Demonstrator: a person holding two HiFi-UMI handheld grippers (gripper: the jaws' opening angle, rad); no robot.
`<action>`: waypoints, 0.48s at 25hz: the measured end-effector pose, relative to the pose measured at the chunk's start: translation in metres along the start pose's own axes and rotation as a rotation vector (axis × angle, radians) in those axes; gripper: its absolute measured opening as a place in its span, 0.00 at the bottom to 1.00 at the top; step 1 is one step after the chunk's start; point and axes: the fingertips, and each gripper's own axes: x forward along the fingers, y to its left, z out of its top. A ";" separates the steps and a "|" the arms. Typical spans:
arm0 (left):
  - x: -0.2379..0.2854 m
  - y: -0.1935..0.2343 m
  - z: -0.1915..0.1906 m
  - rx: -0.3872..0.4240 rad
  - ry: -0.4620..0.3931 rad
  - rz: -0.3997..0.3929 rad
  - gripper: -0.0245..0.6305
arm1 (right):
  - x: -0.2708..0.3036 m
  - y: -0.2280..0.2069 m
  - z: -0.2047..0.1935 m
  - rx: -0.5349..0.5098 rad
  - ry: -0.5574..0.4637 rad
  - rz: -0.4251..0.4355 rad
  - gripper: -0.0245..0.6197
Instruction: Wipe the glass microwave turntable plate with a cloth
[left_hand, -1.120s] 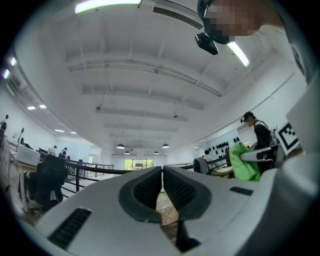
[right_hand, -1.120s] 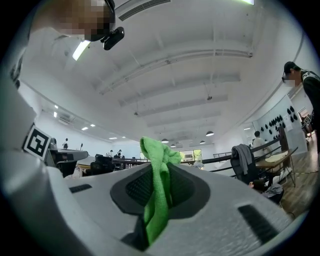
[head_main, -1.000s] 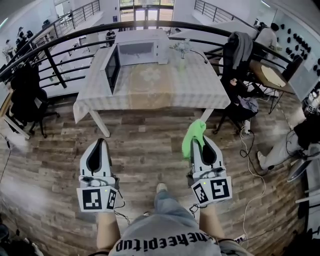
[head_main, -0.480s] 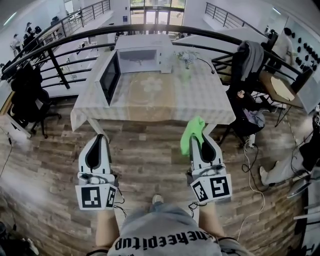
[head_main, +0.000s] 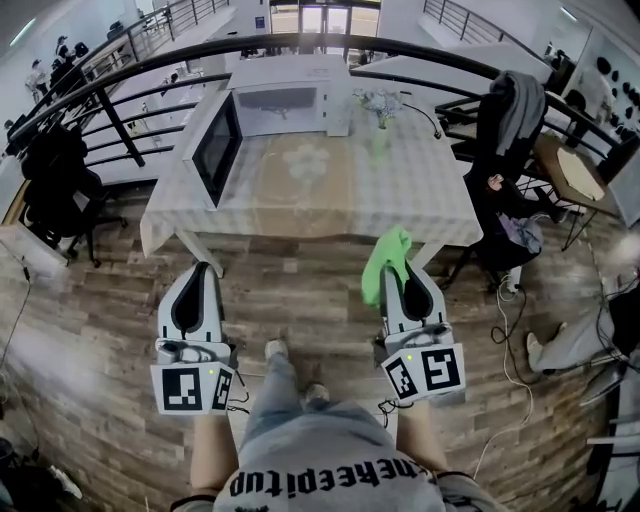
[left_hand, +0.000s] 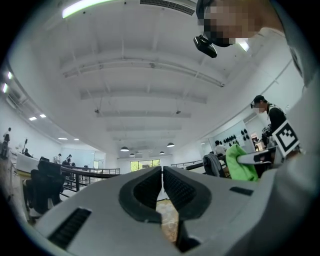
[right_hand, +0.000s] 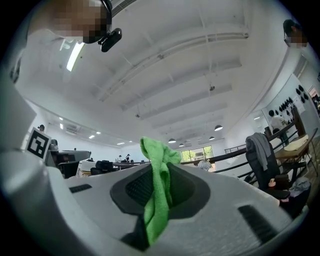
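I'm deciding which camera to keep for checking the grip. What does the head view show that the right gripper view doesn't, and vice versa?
Only the head view clearly shows the microwave with its door open on the table, and the wooden floor. Only the right gripper view shows the ceiling and, close up, the jaws shut on fabric. Both show the green cloth pinched in the right gripper, and a chair draped with a grey jacket.

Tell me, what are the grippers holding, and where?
The right gripper pinches a green cloth, bunched between its jaws, one end poking out. The left gripper holds nothing.
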 end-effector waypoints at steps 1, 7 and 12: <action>0.004 0.001 -0.002 0.001 0.000 0.001 0.06 | 0.004 -0.001 -0.002 0.002 0.002 0.002 0.12; 0.041 0.008 -0.009 -0.007 -0.012 -0.020 0.06 | 0.034 -0.014 -0.004 -0.002 -0.002 -0.015 0.12; 0.078 0.024 -0.023 -0.012 -0.010 -0.035 0.06 | 0.073 -0.021 -0.012 -0.006 0.005 -0.029 0.12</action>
